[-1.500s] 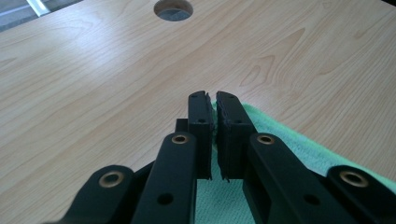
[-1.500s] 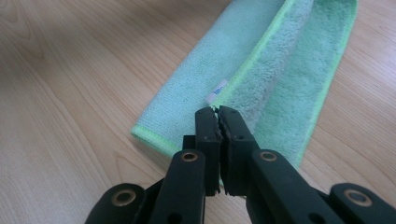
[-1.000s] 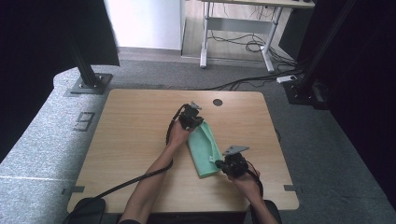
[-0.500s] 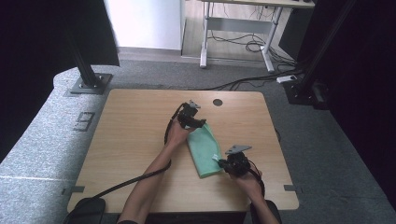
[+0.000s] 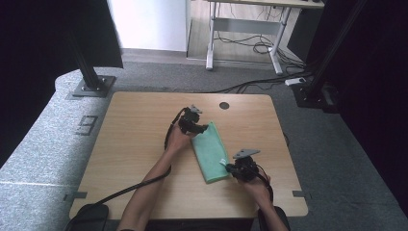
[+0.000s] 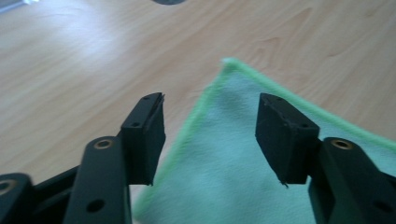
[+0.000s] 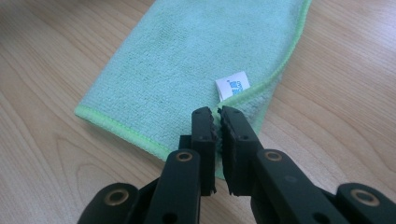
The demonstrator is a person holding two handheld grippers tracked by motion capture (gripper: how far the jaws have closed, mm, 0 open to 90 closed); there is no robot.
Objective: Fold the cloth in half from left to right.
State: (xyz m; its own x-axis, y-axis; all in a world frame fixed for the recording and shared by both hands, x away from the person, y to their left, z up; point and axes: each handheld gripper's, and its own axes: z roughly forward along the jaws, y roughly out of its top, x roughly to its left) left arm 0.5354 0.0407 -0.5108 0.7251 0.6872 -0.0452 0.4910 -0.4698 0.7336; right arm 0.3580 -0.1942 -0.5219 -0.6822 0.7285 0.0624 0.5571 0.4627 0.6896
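While the wooden tabletop (image 5: pixel 130 144) is lying mostly bare on its left half and along its near edge, the folded green cloth (image 5: pixel 210 151) is resting right of centre, slanting from the middle toward the near right corner and staying well inside every edge. A round dark grommet hole (image 5: pixel 224 105) is sitting near the far edge, just beyond the cloth's far end. The left gripper (image 5: pixel 192 126) is hovering at the cloth's far left corner with its jaws partly spread and closing a little after opening wide; in the left gripper view the cloth's corner (image 6: pixel 229 65) is lying under the gap, with neither pad pressing on it. The right gripper (image 5: pixel 235 168) is pinching the cloth's near right corner, jaws almost together on the hem (image 7: pixel 243 95) beside a small white label (image 7: pixel 232 85). The left gripper's black cable (image 5: pixel 139 185) is trailing across the near left part of the tabletop.
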